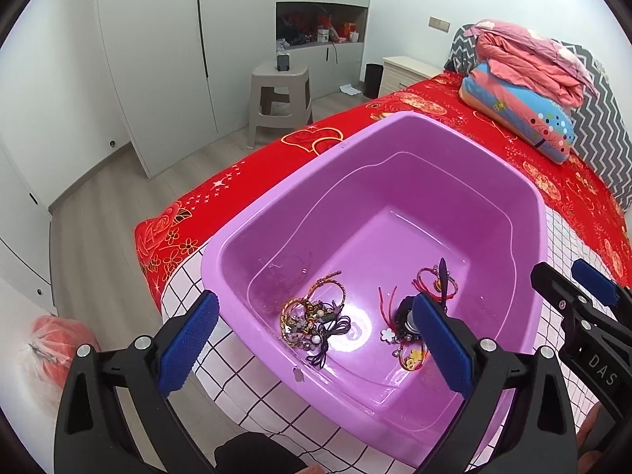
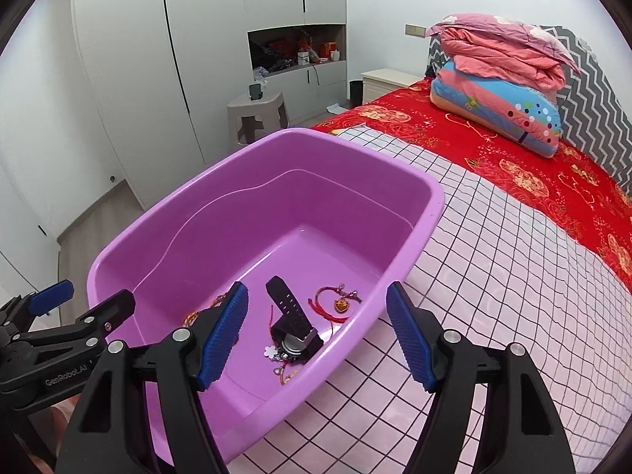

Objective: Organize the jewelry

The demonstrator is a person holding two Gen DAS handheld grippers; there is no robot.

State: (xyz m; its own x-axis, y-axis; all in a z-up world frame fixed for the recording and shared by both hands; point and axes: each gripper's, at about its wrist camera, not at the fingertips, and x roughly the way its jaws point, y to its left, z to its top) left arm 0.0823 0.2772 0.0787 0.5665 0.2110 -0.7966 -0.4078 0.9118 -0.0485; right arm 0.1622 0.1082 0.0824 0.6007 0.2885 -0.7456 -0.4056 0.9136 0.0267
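Both of our grippers are hanging over the tub with nothing in them. The left gripper (image 1: 316, 339) has its jaws spread wide, and between its blue pads (image 1: 189, 341) we're looking straight down at the jewelry without touching any of it. The right gripper (image 2: 318, 335) is spread wide too, one finger over the inside of the tub and the other out over the checked cloth (image 2: 493, 268); nothing is pinched there either.

All the jewelry sits on the bottom of the purple tub (image 1: 276, 205), at the end nearest us. From the left wrist view there's a tangled pile of gold chain bracelets (image 1: 312, 312) with beads and a dark purple cord mixed in. Well apart from it, toward the right side, is a second clump: a black watch (image 2: 294, 326) with its strap sticking up at a tilt, a little white flower charm (image 2: 270, 351) right beside it, and some red cord. Just past the watch lies a red string bracelet (image 2: 335, 304) with a small gold heart-shaped pendant.

The tub rests on the pink-and-white checked cloth, which is spread over a red bedspread (image 2: 513, 158). Folded pink bedding (image 2: 501, 79) is stacked at the far end of the bed, and a grey stool (image 1: 280, 98) stands on the floor beyond.
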